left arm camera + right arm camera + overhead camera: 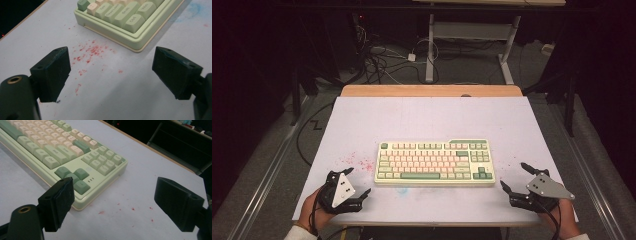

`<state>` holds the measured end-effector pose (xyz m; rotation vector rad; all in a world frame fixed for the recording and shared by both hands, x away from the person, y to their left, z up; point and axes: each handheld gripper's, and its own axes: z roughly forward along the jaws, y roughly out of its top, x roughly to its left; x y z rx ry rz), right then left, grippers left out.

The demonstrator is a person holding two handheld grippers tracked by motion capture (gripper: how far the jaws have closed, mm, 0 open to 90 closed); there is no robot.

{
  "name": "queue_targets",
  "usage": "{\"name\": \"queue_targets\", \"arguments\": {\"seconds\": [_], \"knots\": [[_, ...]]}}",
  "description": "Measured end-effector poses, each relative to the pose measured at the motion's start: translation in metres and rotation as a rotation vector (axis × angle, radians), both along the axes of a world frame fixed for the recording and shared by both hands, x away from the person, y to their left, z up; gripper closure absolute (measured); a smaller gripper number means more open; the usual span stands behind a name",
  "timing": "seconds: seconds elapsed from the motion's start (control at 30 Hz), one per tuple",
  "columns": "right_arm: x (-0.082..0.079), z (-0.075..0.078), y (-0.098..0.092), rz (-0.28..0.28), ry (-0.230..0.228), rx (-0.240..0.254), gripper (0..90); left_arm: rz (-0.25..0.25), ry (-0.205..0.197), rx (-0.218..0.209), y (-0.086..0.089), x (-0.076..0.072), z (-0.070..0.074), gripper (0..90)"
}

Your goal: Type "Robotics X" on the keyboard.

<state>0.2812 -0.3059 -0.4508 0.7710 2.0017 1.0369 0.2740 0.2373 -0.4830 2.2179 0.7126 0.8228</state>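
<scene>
Both grippers, left point(357, 181) and right point(513, 176), spread wide, holding nothing, flank keyboard point(435, 162). Approach step; next, close in on its ends.

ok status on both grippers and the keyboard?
Left gripper open, empty, off the near left corner. Right gripper open, empty, off the near right corner. Green and cream keyboard flat mid-table, untouched. Only red specks between.
</scene>
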Motion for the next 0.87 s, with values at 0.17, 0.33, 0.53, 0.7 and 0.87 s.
{"name": "queue_targets", "arguments": {"seconds": [0.17, 0.33, 0.53, 0.7, 0.87], "knots": [[-0.0008, 0.0003, -0.0004, -0.002, -0.002, -0.001, 17.0, -0.004, 0.002, 0.007, -0.0013, -0.0001, -0.0003, 14.6], [-0.0009, 0.0001, 0.0002, 0.0, 0.0, -0.003, 17.0, -0.006, 0.002, 0.007, -0.0015, 0.0003, -0.0003, 14.6], [-0.0005, -0.0001, 0.0001, 0.0, 0.0, -0.003, 16.9, -0.006, 0.003, 0.001, -0.0021, 0.0012, 0.0001, 14.6], [-0.0003, -0.0013, -0.0009, 0.001, 0.004, -0.009, 16.9, -0.009, 0.002, 0.001, -0.0038, 0.0027, 0.0007, 14.6], [0.0, -0.0023, -0.0025, -0.002, 0.009, -0.007, 16.6, -0.011, 0.005, 0.009, -0.0066, 0.0059, 0.0006, 14.6]]}}
